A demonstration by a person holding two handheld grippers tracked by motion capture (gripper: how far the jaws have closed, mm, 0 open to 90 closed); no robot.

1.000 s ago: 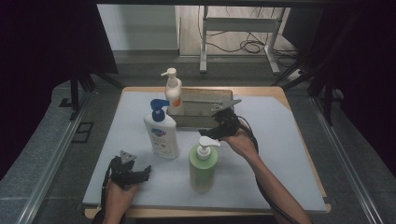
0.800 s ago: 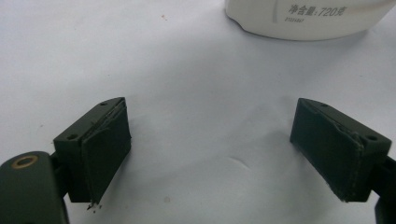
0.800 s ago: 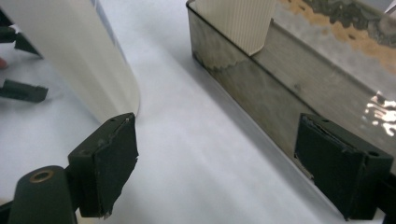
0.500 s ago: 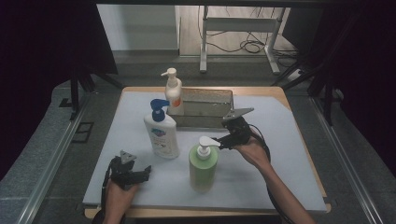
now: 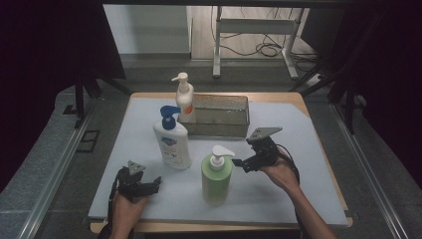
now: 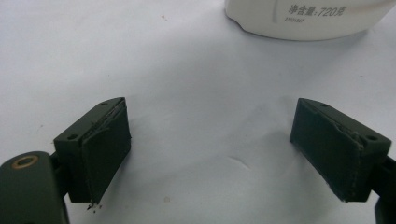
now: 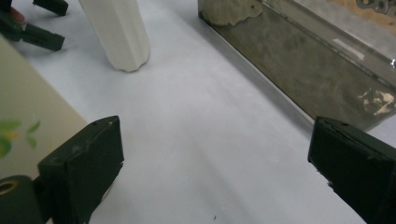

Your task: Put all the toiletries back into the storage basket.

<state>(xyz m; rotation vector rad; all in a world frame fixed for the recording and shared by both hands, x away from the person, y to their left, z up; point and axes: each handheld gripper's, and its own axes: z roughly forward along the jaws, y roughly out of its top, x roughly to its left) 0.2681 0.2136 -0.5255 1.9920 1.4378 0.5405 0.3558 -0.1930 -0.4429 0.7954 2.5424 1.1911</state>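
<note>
Two grippers work over a pale mat (image 5: pixel 308 149) that covers the wooden table (image 5: pixel 298 97), smooth and matte. At the mat's far edge sits a rectangular metal tray (image 5: pixel 219 115), its dull wall scuffed and blotched in the right gripper view. Three pump bottles stand upright: a squat green one (image 5: pixel 216 178) nearest the person, a white one with a blue pump (image 5: pixel 172 144) left of it, and a slim cream one with an orange label (image 5: pixel 185 102) touching the tray's left end. The right gripper (image 5: pixel 238 163) sits just beside the green bottle's pump head; its jaws have just been opening and now stand spread wide, nothing between them, the green bottle's side near its left jaw. The left gripper (image 5: pixel 155 181) rests low on the mat near the white bottle's base, jaws spread and empty.
</note>
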